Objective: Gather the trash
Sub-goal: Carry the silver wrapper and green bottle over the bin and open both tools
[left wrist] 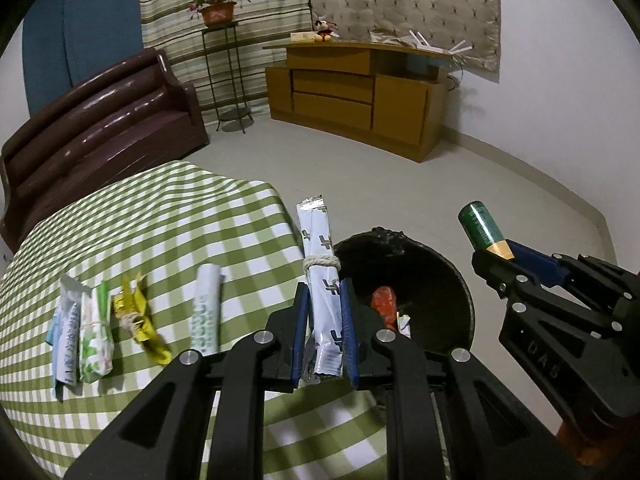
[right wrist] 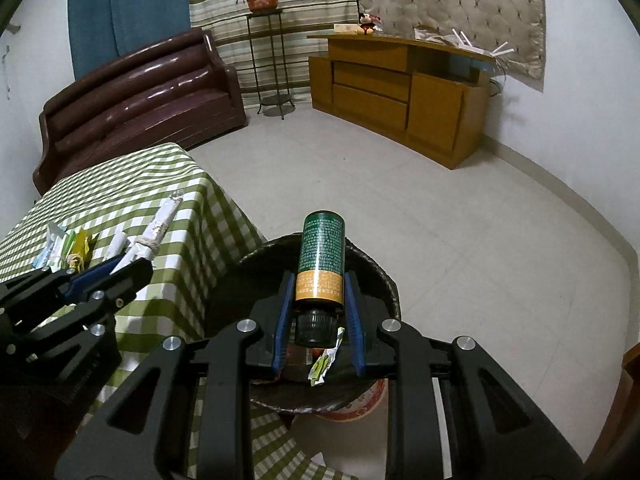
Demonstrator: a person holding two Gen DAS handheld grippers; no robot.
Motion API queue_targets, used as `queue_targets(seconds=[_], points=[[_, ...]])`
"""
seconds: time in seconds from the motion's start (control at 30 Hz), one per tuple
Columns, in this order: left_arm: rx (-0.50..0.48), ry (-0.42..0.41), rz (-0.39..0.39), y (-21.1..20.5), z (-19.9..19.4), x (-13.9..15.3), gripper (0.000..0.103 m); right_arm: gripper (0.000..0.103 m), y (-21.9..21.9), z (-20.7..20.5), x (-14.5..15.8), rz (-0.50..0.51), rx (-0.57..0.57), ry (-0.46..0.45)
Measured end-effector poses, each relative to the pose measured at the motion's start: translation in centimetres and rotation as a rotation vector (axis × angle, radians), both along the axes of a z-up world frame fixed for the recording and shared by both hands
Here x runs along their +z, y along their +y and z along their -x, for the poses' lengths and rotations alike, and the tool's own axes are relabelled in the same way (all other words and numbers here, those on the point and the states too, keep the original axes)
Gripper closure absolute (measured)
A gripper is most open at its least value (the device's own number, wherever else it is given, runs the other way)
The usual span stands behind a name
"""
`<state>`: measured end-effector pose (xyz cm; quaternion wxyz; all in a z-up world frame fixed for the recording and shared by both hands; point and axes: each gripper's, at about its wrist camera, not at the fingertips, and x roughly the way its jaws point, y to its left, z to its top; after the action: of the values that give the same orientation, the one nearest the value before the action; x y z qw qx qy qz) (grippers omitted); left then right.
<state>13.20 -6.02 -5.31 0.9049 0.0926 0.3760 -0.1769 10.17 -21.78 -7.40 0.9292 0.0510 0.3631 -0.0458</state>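
My left gripper (left wrist: pixel 325 292) is shut on a long silver-white wrapper roll (left wrist: pixel 320 264) tied with string, held at the table's right edge beside the black trash bin (left wrist: pixel 448 276). It also shows in the right wrist view (right wrist: pixel 154 236). My right gripper (right wrist: pixel 319 280) is shut on a green and orange bottle (right wrist: pixel 322 252), cap toward the camera, held over the bin (right wrist: pixel 384 280). The bottle also shows in the left wrist view (left wrist: pixel 482 230). An orange wrapper (left wrist: pixel 385 304) lies inside the bin. Several tied wrappers (left wrist: pixel 96 328) lie on the checked table (left wrist: pixel 168 216).
A brown sofa (left wrist: pixel 96 128) stands behind the table. A wooden cabinet (left wrist: pixel 356 96) and a plant stand (left wrist: pixel 224 72) are at the far wall. Grey floor (right wrist: pixel 460 220) spreads to the right of the bin.
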Motion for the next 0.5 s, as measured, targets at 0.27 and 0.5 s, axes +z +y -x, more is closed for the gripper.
queue_targets(seconds=[0.27,0.5], points=[[-0.01,0.019,-0.012,-1.1,-0.7,-0.7,0.086,0.079,-0.3,-0.8,-0.6,-0.02,-0.009,0.006],[-0.007,0.025,-0.015,-1.8,-1.2,-1.1,0.075,0.078,-1.1,-1.3,-1.4,-0.038,-0.019,0.019]])
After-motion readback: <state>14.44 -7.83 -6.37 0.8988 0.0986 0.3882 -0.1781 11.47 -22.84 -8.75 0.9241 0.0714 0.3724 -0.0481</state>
